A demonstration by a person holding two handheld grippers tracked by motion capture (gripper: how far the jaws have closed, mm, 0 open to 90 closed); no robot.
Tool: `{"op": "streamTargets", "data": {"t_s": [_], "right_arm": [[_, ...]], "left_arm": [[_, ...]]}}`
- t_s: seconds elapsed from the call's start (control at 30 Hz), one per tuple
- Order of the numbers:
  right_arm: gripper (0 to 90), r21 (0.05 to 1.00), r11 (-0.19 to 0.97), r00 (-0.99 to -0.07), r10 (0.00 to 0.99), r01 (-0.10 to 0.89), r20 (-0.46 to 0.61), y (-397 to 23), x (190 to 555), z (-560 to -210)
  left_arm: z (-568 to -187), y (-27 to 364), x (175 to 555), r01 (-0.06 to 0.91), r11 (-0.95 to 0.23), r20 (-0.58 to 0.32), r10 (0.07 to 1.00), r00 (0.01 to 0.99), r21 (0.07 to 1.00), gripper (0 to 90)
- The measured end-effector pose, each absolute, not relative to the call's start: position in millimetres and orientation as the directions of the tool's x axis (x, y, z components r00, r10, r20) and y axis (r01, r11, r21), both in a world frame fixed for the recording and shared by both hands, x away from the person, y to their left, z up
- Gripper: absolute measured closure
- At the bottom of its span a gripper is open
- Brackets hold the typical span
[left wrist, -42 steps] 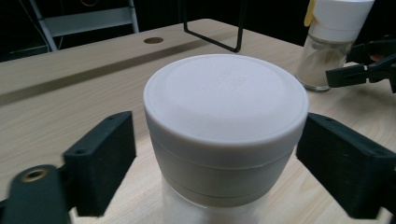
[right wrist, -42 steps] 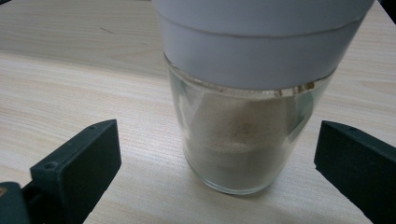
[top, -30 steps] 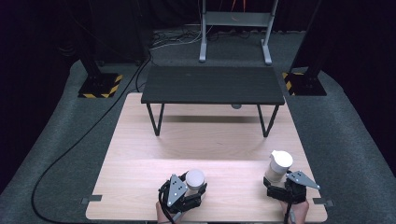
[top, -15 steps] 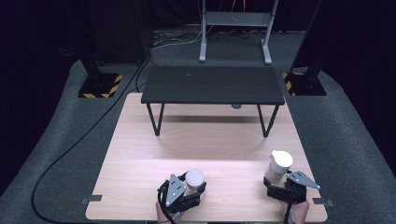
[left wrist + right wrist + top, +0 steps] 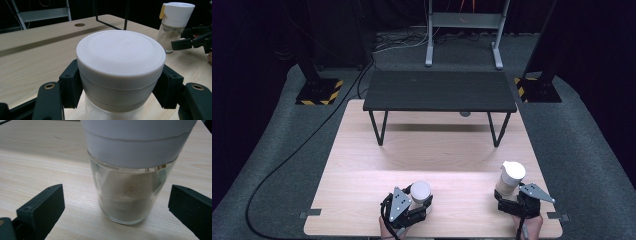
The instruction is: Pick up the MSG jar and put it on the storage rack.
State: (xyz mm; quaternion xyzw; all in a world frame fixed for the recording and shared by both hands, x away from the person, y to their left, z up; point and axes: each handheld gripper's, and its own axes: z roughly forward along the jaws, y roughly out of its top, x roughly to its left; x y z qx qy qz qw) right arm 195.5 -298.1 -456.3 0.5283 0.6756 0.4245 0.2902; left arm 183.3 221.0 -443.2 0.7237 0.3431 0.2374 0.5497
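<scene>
**Two jars near the front edge, one clamped, one only framed**

While you work from the high view, your left gripper [image 5: 412,207] sits clamped on the white-lidded jar [image 5: 420,191] at the tabletop's front edge, left of middle. Your right gripper [image 5: 515,202] stands at the front right corner with the glass shaker [image 5: 511,177] just ahead of it. Both stand close to that edge, so a nudge towards you could send either one off.

Through the left gripper view, the pads [image 5: 71,86] press the jar [image 5: 120,65] just under its lid; lifting by the lid could pull it loose. No writing is readable on the lid.

Through the right gripper view, the jaws stand apart on either side of the shaker [image 5: 130,195], touching nothing. Closing off-centre could tip it and spill the powder. No label shows.
</scene>
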Motion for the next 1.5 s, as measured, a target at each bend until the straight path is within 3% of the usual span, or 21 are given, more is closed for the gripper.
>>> {"op": "streamTargets", "data": {"t_s": [1.5], "right_arm": [[0.0,0.881,0.083,-0.273,0.96,0.466,0.054,-297.8,195.3,-456.4]], "left_arm": [[-422.0,251.7,189.2,0.243,-0.146,-0.019,0.823,0.568,0.959,34.4]]}}
